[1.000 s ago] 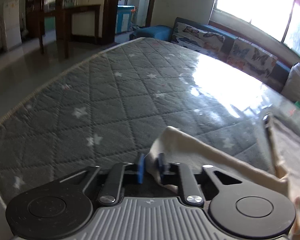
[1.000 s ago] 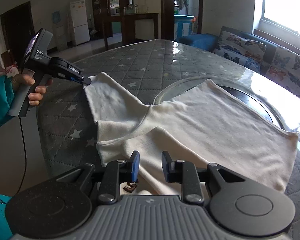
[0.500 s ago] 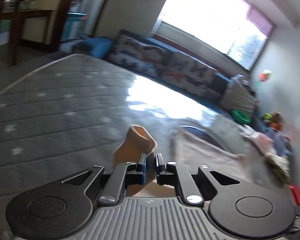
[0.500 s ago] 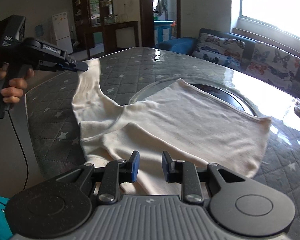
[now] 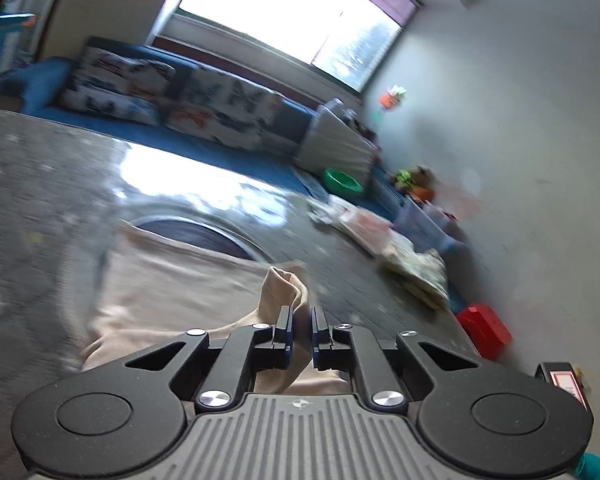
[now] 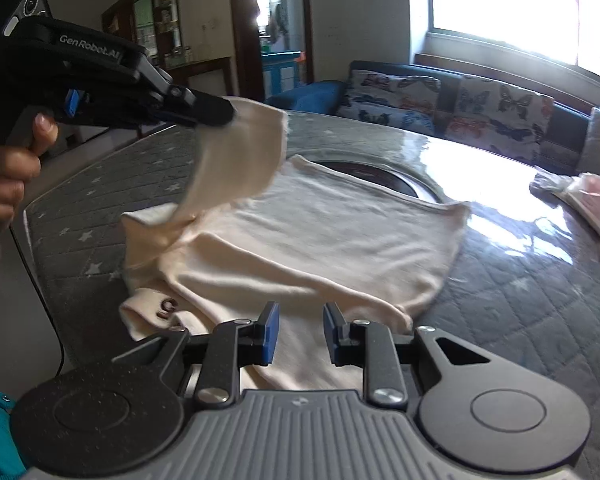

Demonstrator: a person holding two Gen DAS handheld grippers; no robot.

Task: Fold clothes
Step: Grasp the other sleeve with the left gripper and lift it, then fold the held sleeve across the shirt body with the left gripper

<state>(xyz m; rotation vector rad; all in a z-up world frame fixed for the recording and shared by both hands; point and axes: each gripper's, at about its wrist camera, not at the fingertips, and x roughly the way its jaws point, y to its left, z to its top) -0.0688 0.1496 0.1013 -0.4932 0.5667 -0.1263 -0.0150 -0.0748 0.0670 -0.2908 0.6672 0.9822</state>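
Left tongs (image 6: 220, 114) pinch the sleeve (image 6: 236, 160) of the cream shirt (image 6: 312, 240), holding it lifted above the shirt's body, which lies flat on the quilted tabletop (image 6: 520, 280). The sleeve's long axis slopes from the shoulder up to these tongs. The body runs lengthwise away from the right tongs (image 6: 298, 334), which hover spread and empty at the near edge, neckline leftward.

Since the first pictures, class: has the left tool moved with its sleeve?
Yes. In the right wrist view the left tool has carried the cream sleeve up off the quilted table and rightward, over the shirt body.
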